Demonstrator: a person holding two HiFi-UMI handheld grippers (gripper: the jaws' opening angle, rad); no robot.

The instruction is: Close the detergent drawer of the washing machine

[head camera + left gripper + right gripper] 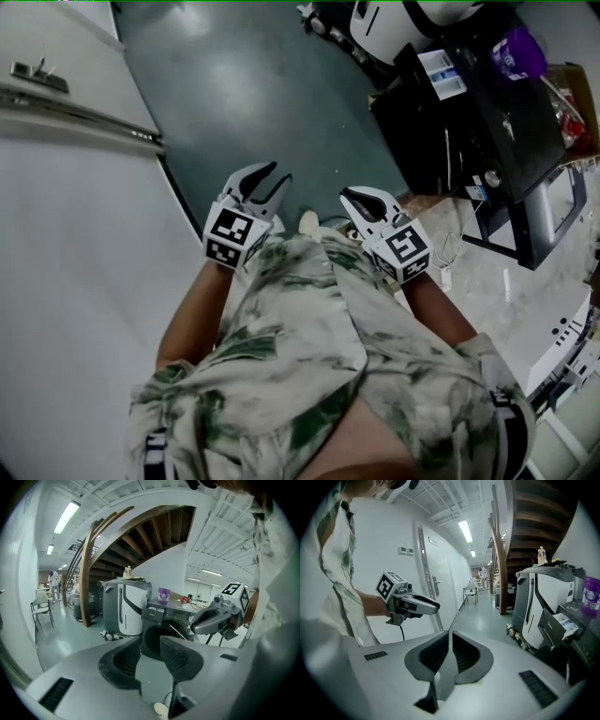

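– Shirt (309,319) and grippers are nearest. Fingers?
– On the left gripper (279,173) they stand apart; on the right gripper (349,197) they meet, empty. The detergent drawer (441,75) sticks out of the washing machine (487,131), far from both.

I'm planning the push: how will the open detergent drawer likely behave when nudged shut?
The detergent drawer juts straight out of the washing machine, so it should probably slide in rather than flex. It looks like thin plastic, likely light. A hard shove might wobble the purple bottle on top.
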